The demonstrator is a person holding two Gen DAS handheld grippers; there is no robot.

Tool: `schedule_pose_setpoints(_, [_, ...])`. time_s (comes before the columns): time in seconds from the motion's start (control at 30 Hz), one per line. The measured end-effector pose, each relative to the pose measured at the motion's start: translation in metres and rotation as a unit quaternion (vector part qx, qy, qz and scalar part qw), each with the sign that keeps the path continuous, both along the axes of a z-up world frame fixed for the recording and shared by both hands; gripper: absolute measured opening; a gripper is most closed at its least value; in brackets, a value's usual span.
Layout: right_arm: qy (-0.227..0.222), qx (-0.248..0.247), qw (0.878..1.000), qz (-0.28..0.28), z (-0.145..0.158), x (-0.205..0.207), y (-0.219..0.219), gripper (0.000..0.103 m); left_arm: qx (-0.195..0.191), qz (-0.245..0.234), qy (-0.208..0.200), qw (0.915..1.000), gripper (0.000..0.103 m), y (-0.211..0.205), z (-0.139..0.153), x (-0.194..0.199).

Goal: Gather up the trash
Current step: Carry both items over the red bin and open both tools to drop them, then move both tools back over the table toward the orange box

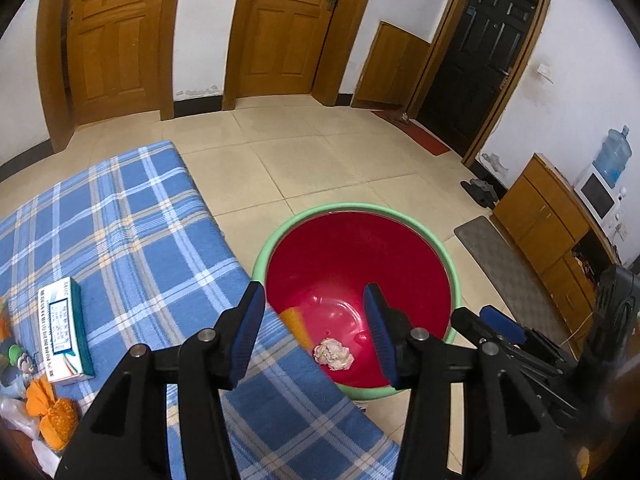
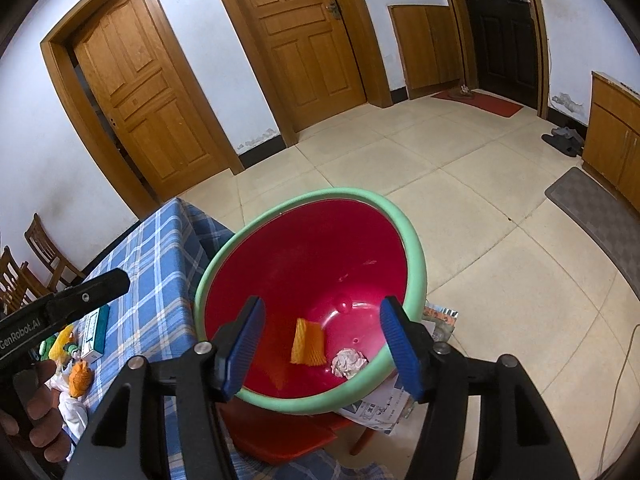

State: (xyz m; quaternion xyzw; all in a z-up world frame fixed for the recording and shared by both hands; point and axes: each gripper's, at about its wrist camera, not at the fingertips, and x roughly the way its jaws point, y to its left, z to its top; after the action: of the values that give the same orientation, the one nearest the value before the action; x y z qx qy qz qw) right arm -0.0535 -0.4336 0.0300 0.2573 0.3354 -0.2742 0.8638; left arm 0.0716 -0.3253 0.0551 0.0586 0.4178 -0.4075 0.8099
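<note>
1. The left gripper (image 1: 316, 332) fills the bottom of the left wrist view, its blue-padded jaws spread apart with nothing between them; it is released and hangs above the near edge of the basin (image 1: 276, 240)
2. The basin is red inside with a pale green rim and sits in the lower centre of that view, just beside the right edge of the blue plaid cloth (image 1: 132, 240)
3. A crumpled white paper ball (image 1: 334, 355) lies on the basin's bottom, low in the frame between the two left jaws; an orange netted piece (image 1: 298, 326) lies beside it to the upper left, partly hidden by the cloth edge
4. On the cloth at the left of the frame lie a white and teal box (image 1: 64, 330) and, at the lower left edge, an orange mesh bundle (image 1: 54, 416)
5. The right gripper (image 2: 322, 342) is likewise released in the right wrist view, jaws wide and empty, framing the basin's bottom at lower centre
6. In that view the paper ball (image 2: 349, 363) and the orange netted piece (image 2: 307, 342) rest side by side in the basin (image 2: 416, 256), the ball to the right
7. Printed papers (image 2: 384, 408) lie under the basin's lower right rim, and a red stool seat (image 2: 276, 436) shows beneath it
8. A hand (image 2: 38, 420) grips the left gripper's handle at the lower left edge
</note>
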Motion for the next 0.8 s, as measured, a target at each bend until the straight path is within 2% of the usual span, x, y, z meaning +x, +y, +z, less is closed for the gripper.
schedule_pose_setpoints(0.2, [-0.008,-0.004,1.0,0.013,0.009,0.002,0.014,0.075,-0.004,0.026,0.004,0.9996,0.051,0.024,0.004,-0.002])
schedule_pose_setpoints(0.37, [-0.012,-0.005,0.999,0.032,0.015,0.008,0.028,0.08,0.005,0.055,-0.01,0.9984,0.051,0.053,0.009,-0.007])
schedule_pose_setpoints(0.6, [-0.017,-0.005,0.998,0.067,0.023,0.021,0.054,0.083,0.012,0.107,-0.017,0.994,0.051,0.105,0.013,-0.006])
schedule_pose_setpoints(0.8, [-0.018,-0.003,0.995,0.097,0.024,0.032,0.078,0.085,0.021,0.16,-0.02,0.9867,0.051,0.155,0.014,-0.002])
